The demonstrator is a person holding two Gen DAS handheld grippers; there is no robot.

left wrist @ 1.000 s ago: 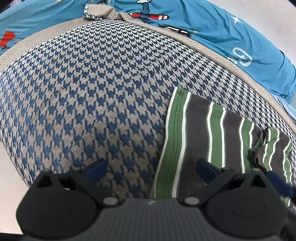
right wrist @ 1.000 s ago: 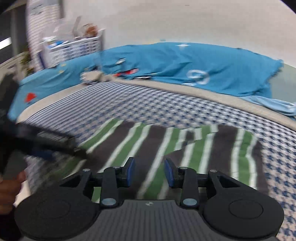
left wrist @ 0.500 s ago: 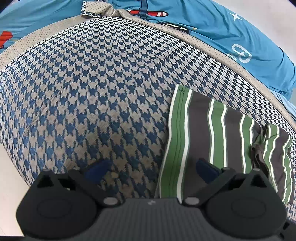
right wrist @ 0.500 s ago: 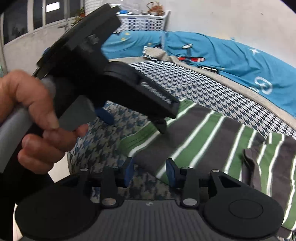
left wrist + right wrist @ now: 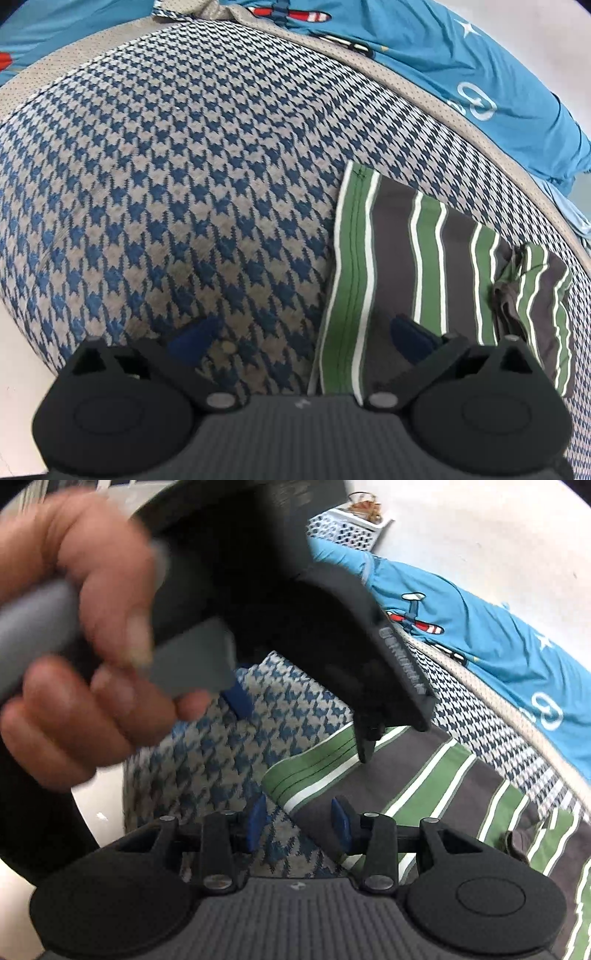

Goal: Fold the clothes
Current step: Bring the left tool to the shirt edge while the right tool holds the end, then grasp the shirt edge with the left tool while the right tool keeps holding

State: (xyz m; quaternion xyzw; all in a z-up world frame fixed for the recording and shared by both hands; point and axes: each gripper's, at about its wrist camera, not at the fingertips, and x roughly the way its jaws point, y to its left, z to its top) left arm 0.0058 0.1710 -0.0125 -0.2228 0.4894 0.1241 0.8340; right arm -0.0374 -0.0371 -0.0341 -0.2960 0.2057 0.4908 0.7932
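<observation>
Since a second ago your right gripper [image 5: 297,825] has swung round and dropped toward the near corner of the green, grey and white striped garment [image 5: 424,266], and your left hand [image 5: 74,635] with its tool now fills the upper left of the right wrist view, where before only its blurred edge showed. Your left gripper [image 5: 303,336] has slid a little sideways over the bed.

Nearest you, the right gripper's blue pads [image 5: 255,821] stand partly apart with nothing pressed between them; the garment's green corner lies just beyond and between them. Your left gripper is spread wide, one blue pad over the blue and beige houndstooth bed cover [image 5: 177,166], the other over the striped cloth, gripping nothing.

That garment lies flat on the cover's right side in the left wrist view, with a bunched fold at its far right edge. Beyond the cover's beige mesh border [image 5: 424,96] lies a bright blue printed sheet [image 5: 498,74]. Farthest off, a white lattice basket [image 5: 347,530] stands against the pale wall.
</observation>
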